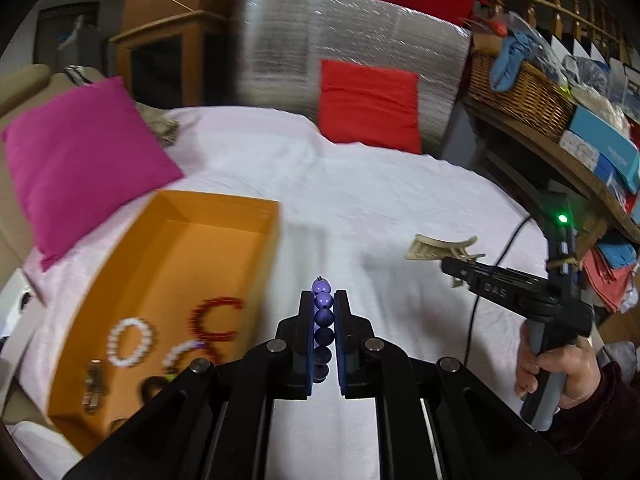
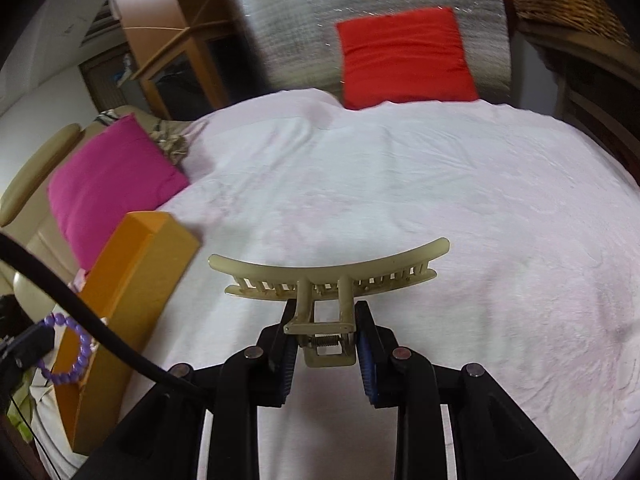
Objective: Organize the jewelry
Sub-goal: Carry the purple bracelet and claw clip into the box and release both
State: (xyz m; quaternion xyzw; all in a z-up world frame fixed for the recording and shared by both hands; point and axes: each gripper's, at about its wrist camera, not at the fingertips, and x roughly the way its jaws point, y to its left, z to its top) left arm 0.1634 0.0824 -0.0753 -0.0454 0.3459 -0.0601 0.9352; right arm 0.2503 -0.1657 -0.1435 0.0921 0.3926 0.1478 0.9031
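Bed: hand-held gripper [image 2: 326, 322] clamps clip [image 2: 328, 274] (beige).

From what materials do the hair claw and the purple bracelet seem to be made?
Hair claw: probably plastic, beige and slightly translucent with a soft sheen, moulded teeth, and a metal coil spring at the hinge.
Purple bracelet: smooth glossy round beads with bright highlights; plastic or glass, I cannot tell which.

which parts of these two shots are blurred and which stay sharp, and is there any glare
Left wrist view: the orange box and its bracelets smear with motion blur, while the left gripper and purple bracelet stay sharp, beads glinting. Right wrist view: the hair claw in the right gripper is crisp; the white sheet behind looks soft; fisheye bends the edges.
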